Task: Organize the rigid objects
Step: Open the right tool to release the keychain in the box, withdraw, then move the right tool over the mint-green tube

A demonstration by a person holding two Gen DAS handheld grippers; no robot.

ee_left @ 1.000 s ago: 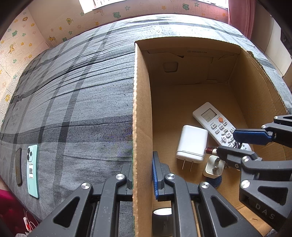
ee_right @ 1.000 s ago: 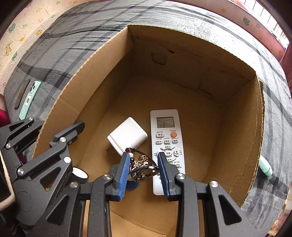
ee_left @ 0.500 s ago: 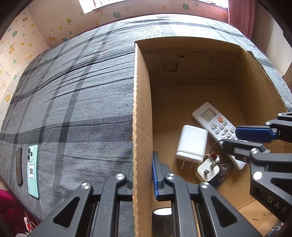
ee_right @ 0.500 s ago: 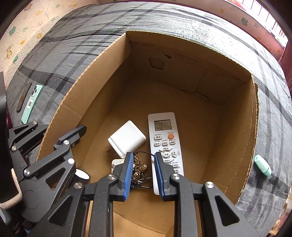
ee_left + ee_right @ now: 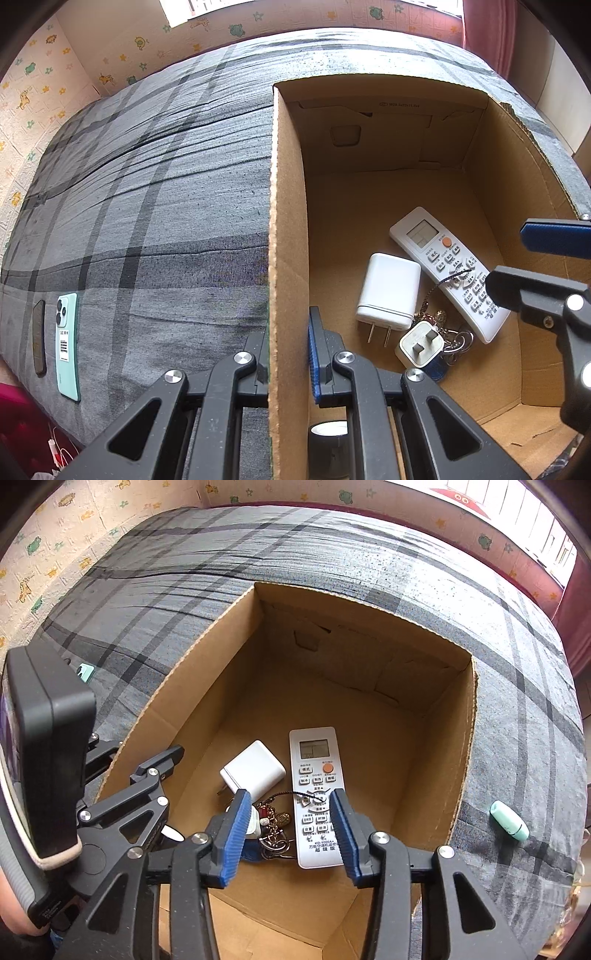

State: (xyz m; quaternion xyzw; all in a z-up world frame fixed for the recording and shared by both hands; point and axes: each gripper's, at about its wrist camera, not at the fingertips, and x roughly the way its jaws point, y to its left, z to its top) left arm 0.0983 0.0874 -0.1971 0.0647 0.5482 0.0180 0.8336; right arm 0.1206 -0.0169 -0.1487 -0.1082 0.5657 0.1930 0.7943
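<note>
A cardboard box [image 5: 288,229] [image 5: 463,746] stands on the grey plaid bed. Inside lie a white remote [image 5: 448,271] [image 5: 317,794], a white charger [image 5: 388,290] [image 5: 253,770], a small white plug [image 5: 419,341] and a keychain [image 5: 448,332] [image 5: 273,821]. My left gripper [image 5: 288,350] is shut on the box's left wall. My right gripper [image 5: 288,830] is open and empty above the keychain and remote; it also shows at the right edge of the left wrist view [image 5: 532,258].
A mint phone [image 5: 67,345] and a dark flat object [image 5: 38,338] lie on the bed left of the box. A mint capsule-shaped item [image 5: 509,819] lies on the bed right of the box. A small round white-topped thing [image 5: 328,430] sits in the box's near corner.
My right gripper has opened, let the keychain drop into the box beside the small plug, and drawn up and back. My left gripper still grips the box wall.
</note>
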